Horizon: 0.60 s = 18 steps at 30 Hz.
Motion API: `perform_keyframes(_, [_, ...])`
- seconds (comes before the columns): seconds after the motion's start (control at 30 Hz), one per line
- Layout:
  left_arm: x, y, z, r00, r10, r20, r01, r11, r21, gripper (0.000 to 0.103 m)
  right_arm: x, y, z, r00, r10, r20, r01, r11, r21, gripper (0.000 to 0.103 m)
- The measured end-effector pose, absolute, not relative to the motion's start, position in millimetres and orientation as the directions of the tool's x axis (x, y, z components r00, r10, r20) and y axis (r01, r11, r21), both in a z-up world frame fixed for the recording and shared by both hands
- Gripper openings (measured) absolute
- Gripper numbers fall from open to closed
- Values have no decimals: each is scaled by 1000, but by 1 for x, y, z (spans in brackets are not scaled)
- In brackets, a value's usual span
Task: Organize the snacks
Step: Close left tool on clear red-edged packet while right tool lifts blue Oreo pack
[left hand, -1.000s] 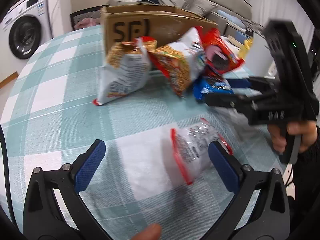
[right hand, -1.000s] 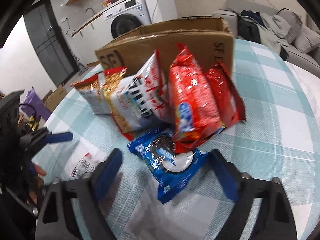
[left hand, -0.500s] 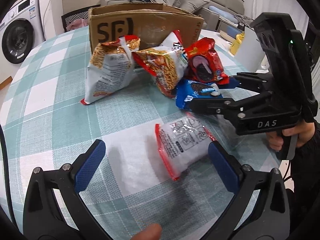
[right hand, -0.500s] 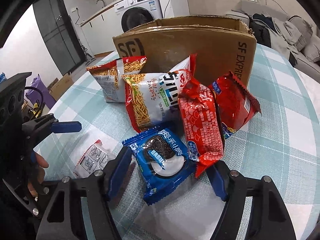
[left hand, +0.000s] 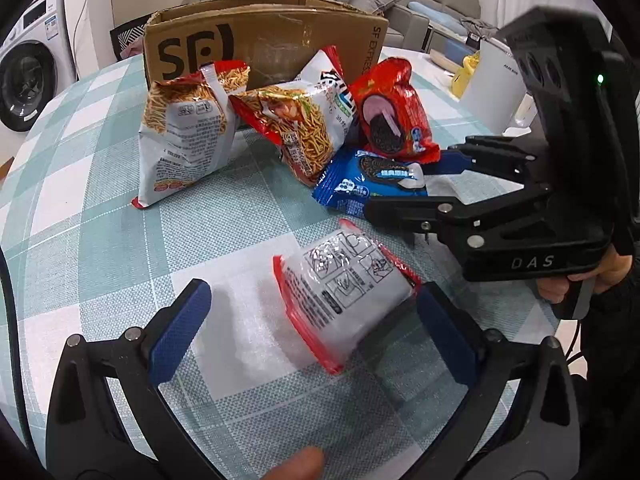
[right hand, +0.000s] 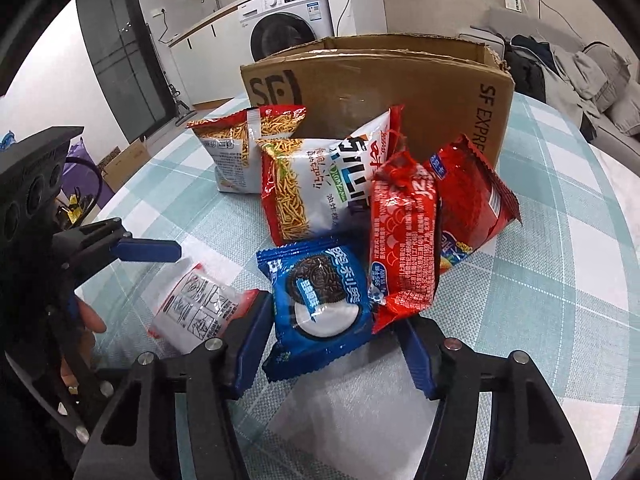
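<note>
My left gripper (left hand: 312, 328) stands wide open around the white, red-edged plastic sachet (left hand: 344, 292), which lies flat on the checked teal tablecloth (left hand: 100, 240), nearer the right-hand pad, its long axis slanting across the gap. My right gripper (right hand: 334, 342), also open and empty, straddles the blue Oreo cookie packet (right hand: 320, 300), so each arm has its own target. Beyond lie noodle-snack bags (right hand: 320, 184) and red packets (right hand: 404, 240), then the brown cardboard box (right hand: 380, 92) printed "SF EXPRESS".
</note>
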<state>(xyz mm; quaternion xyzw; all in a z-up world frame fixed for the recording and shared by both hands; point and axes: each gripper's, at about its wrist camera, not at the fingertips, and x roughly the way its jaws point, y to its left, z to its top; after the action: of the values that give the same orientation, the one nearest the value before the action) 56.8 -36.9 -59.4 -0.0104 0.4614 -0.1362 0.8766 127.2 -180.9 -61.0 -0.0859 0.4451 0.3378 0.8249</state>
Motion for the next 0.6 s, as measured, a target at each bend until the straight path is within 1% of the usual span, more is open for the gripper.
perform_keyframes(0.07, [58, -39, -62, 536, -229, -813, 220, 967, -128, 102, 126, -177, -62, 383, 473, -794, -636, 758, 145, 61])
perform_keyframes(0.13, [59, -42, -63, 540, -203, -817, 214, 972, -99, 102, 126, -176, -62, 384, 473, -793, -636, 758, 145, 56])
perform_keyframes(0.2, [60, -43, -63, 540, -199, -818, 216, 972, -94, 102, 124, -176, -62, 380, 478, -792, -637, 756, 152, 50])
perform_keyframes(0.27, [60, -42, -63, 541, -201, -816, 215, 972, -97, 102, 123, -178, -61, 368, 492, -789, -641, 749, 168, 46])
perform_keyframes(0.37, [59, -41, -62, 545, -201, -814, 212, 972, -98, 100, 119, -181, -60, 354, 510, -784, -641, 743, 194, 46])
perform_keyframes(0.43, [59, -38, -62, 546, -203, -813, 211, 972, -102, 97, 117, -182, -60, 350, 516, -782, -643, 739, 200, 45])
perform_keyframes(0.53, [57, -35, -60, 552, -199, -810, 205, 974, -99, 89, 115, -183, -60, 345, 522, -780, -646, 735, 206, 45])
perform_keyframes(0.6, [55, -33, -58, 561, -198, -804, 209, 973, -94, 76, 113, -182, -60, 341, 526, -779, -648, 732, 210, 45])
